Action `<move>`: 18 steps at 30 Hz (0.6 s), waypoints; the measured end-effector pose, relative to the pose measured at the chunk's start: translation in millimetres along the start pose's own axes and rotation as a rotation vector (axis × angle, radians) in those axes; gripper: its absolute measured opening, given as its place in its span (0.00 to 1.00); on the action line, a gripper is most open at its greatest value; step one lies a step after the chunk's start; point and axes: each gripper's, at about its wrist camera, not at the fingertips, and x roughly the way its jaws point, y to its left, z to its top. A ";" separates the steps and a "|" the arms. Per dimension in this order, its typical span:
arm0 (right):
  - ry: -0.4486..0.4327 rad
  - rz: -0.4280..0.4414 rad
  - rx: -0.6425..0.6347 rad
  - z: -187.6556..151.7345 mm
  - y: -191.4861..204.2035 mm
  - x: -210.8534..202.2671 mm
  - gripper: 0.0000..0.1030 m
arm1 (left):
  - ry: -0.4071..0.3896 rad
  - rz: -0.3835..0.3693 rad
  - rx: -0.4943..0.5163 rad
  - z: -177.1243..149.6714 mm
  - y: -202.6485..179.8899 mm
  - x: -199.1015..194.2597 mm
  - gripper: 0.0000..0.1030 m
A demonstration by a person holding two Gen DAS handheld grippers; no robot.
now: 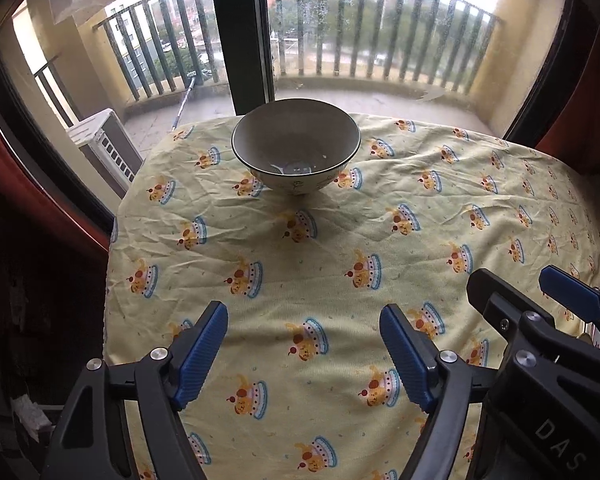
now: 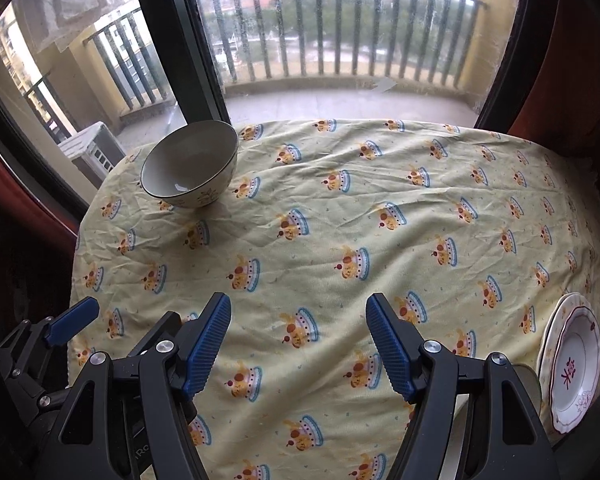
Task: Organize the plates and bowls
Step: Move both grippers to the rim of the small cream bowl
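Observation:
A cream bowl (image 1: 296, 146) with a dark rim stands upright at the far edge of the table; it also shows in the right wrist view (image 2: 190, 164) at the far left. White plates (image 2: 572, 364) with a red rim and a red character are stacked at the table's near right edge. My left gripper (image 1: 304, 350) is open and empty, low over the cloth, well short of the bowl. My right gripper (image 2: 298, 344) is open and empty over the middle front of the table, and shows to the right in the left wrist view (image 1: 532, 288).
The table is covered by a wrinkled yellow cloth (image 1: 340, 240) with a cake pattern. A glass window with a dark frame (image 1: 240, 32) stands just behind the table. Red curtains (image 2: 572, 60) hang at both sides. A grey rounded object (image 2: 530, 384) lies partly hidden beside the plates.

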 end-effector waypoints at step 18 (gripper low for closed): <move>-0.032 -0.008 0.017 90.5 41.8 56.9 0.70 | -0.023 -0.031 -0.019 92.1 45.5 50.8 0.69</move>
